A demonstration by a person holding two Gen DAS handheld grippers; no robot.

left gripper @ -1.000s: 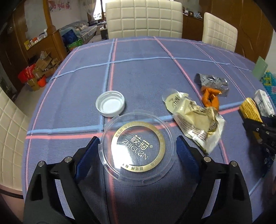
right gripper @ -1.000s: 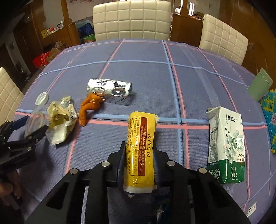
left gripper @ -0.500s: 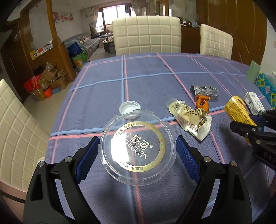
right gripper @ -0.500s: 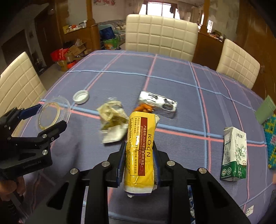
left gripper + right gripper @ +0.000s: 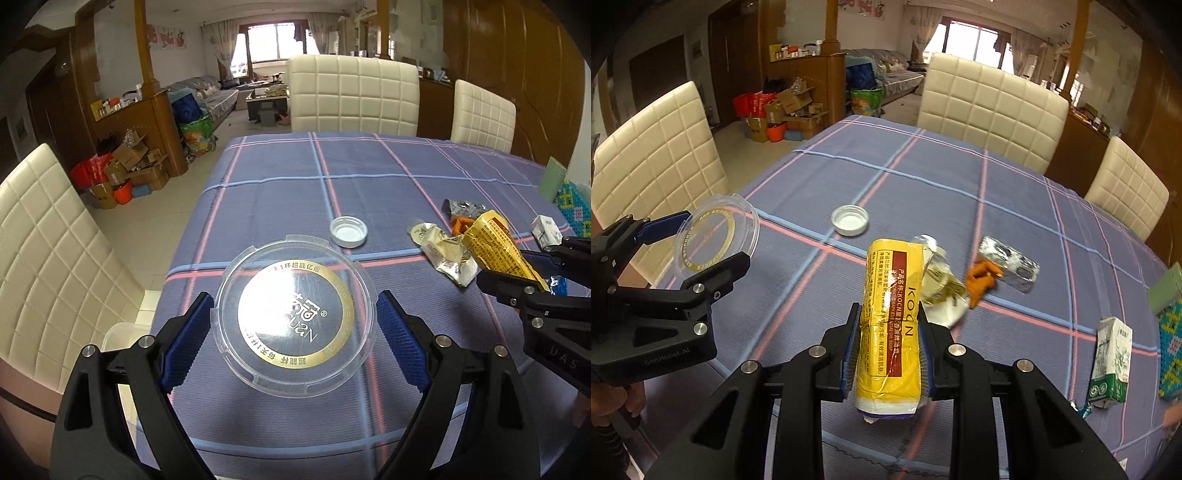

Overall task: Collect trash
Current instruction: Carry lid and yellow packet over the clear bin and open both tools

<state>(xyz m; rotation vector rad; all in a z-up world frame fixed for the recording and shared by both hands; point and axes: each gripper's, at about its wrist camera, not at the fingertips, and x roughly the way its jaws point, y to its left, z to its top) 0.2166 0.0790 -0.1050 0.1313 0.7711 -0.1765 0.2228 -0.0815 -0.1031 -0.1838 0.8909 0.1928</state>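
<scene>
Your table (image 5: 923,177) wears a blue plaid cloth. On it: white cap (image 5: 850,220), crumpled pale wrapper (image 5: 447,254), orange scrap (image 5: 981,280) touching silver wrapper (image 5: 1010,263), green-white carton (image 5: 1110,363).

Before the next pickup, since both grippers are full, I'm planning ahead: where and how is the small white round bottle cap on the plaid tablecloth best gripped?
Grip the small white round bottle cap across its outer rim, coming straight down from above. It lies flat with its hollow side up, apart from the other litter, so its low wall probably gives the fingers two opposite sides to pinch.
</scene>
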